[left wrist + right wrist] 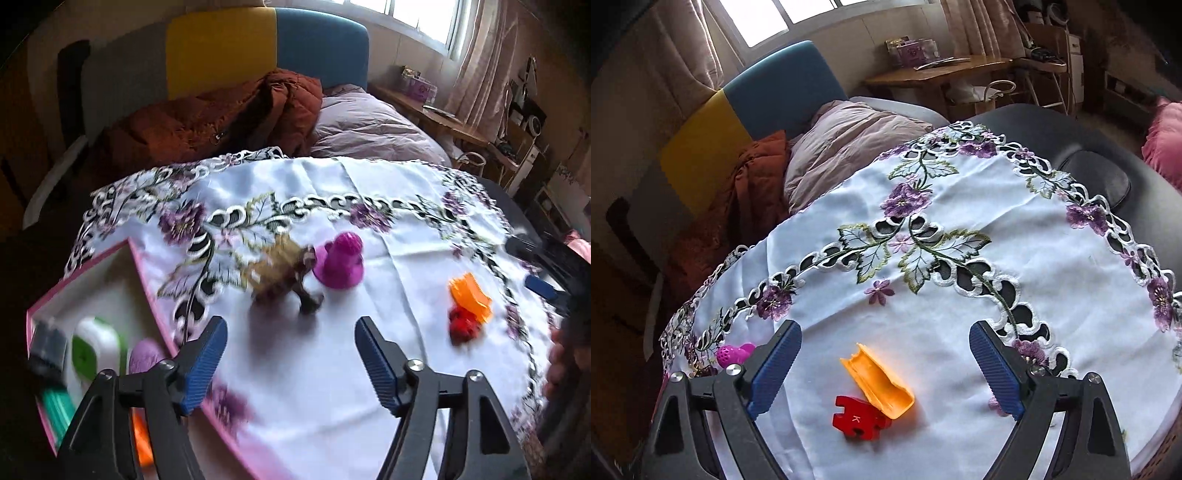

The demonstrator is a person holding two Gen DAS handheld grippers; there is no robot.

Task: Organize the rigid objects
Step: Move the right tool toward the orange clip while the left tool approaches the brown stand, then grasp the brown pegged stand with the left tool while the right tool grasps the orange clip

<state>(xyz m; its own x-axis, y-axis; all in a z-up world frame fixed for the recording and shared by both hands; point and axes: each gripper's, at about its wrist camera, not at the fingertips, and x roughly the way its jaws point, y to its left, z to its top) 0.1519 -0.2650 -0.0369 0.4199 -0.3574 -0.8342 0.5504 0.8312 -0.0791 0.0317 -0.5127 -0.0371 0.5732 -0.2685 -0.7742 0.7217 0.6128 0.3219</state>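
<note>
In the left wrist view my left gripper [291, 325] stands open over the white cloth with nothing between its fingers. Just beyond it lie a brown toy animal [284, 273] and a magenta toy [340, 264], touching each other. An orange plastic piece [471, 295] rests against a red puzzle piece [463, 325] to the right. A pink-rimmed box [147, 280] at the left holds several small items. In the right wrist view my right gripper [884, 328] is open, and the orange piece [877, 382] and the red puzzle piece [858, 415] lie below its jaws, untouched. The magenta toy [733, 352] shows at the left.
A white tablecloth [960, 221] with purple embroidered flowers covers a dark round table. Behind it is a bed with a rust blanket [221, 118] and a pale duvet [365, 125]. A wooden desk [938, 74] stands by the window. A hand [561, 362] shows at the right edge.
</note>
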